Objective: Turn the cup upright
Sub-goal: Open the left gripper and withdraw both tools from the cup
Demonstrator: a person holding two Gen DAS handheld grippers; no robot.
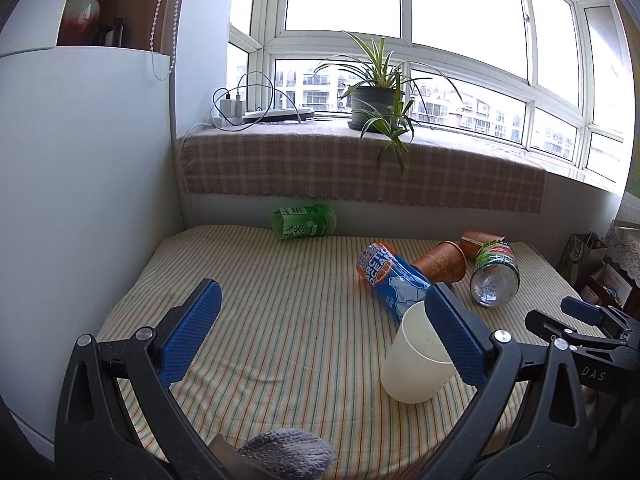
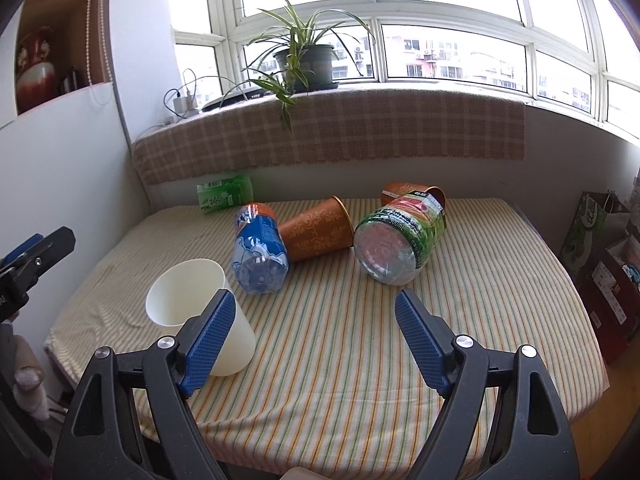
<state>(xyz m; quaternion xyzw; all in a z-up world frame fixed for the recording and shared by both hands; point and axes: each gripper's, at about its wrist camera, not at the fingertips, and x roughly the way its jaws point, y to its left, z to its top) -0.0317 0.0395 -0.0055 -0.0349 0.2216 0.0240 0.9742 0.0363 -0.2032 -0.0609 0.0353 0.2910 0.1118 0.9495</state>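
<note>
L wrist view: left gripper [image 1: 320, 320] fingers spread wide, nothing between. Cream plastic cup [image 1: 416, 356] stands mouth-up on striped-cloth desk [image 1: 280, 320], partly behind R-side finger [image 1: 456, 336]; contact unclear. Blue-label plastic bottle [image 1: 394, 278] lies just behind cup.

R wrist view: right gripper [image 2: 316, 340] fingers spread, holding nothing. Cup [image 2: 192, 300] upright, behind L-side finger [image 2: 210, 338]. Orange patterned metal cup [image 2: 320, 232] on side between blue bottle [image 2: 260, 248] & green-label clear bottle [image 2: 396, 240].

Daylight floods in through the window [image 1: 400, 20], blown out white; soft shadows below, sharp focus, fisheye bending and dark corners.
</note>
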